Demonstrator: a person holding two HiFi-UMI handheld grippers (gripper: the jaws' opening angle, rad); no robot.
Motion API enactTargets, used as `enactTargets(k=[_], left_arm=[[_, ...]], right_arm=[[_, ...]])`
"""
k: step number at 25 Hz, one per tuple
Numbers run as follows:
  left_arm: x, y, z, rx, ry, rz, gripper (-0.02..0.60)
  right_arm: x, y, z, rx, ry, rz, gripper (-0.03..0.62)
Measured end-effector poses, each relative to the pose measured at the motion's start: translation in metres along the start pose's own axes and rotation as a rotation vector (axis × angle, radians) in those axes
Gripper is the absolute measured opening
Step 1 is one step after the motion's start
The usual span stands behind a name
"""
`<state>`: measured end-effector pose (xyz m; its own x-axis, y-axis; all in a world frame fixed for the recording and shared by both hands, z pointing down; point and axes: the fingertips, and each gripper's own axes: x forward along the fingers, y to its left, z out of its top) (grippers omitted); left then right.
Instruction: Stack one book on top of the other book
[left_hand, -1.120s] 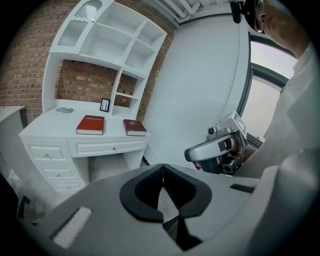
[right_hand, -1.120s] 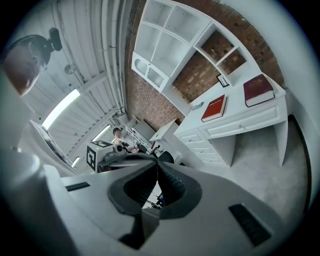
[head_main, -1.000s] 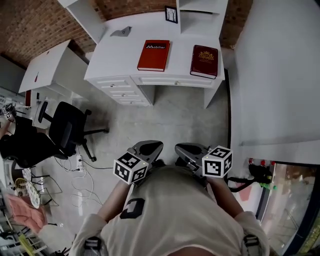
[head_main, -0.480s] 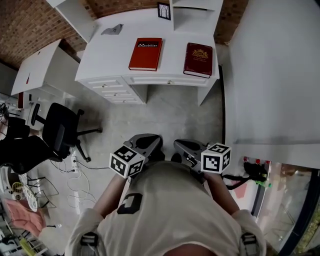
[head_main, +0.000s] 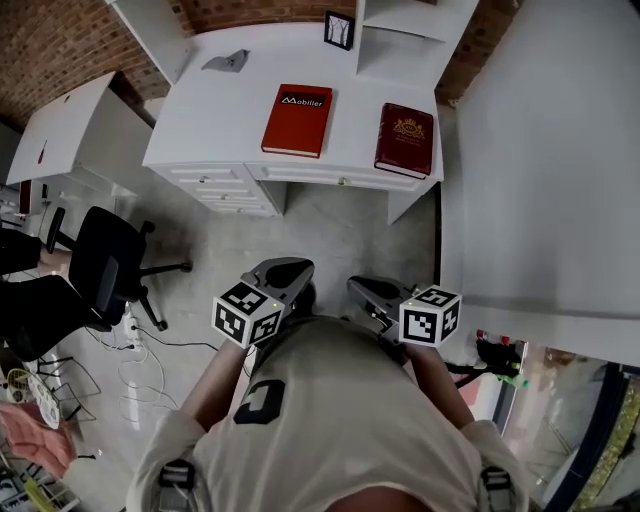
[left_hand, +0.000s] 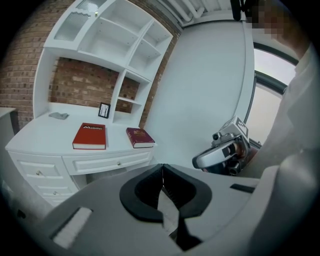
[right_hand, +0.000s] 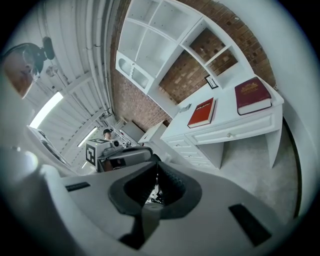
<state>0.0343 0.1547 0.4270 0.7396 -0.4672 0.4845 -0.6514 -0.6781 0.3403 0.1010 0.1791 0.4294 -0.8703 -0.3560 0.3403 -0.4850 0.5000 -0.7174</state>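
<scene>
Probably office: white desk, swivel chair

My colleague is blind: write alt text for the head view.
A person, seen from above, holds the left gripper and right gripper, both shut and empty, short of a white desk. On it a red book and a dark red book lie side by side, apart.

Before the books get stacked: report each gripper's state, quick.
Left gripper: closed, holding nothing.
Right gripper: closed, holding nothing.
</scene>
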Motion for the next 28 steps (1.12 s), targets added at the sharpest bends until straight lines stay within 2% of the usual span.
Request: enactTargets(k=[19, 28], left_arm=[[-0.011, 0.074, 0.017, -0.022, -0.033, -0.070, 0.005], [-0.029, 0.124, 0.020, -0.043, -0.057, -0.066, 0.003]], right_arm=[[0.051, -0.003, 0.034, -0.016, 0.006, -0.124, 0.006], [0.087, 0.002, 0.050, -0.041, 0.037, -0.156, 0.006]])
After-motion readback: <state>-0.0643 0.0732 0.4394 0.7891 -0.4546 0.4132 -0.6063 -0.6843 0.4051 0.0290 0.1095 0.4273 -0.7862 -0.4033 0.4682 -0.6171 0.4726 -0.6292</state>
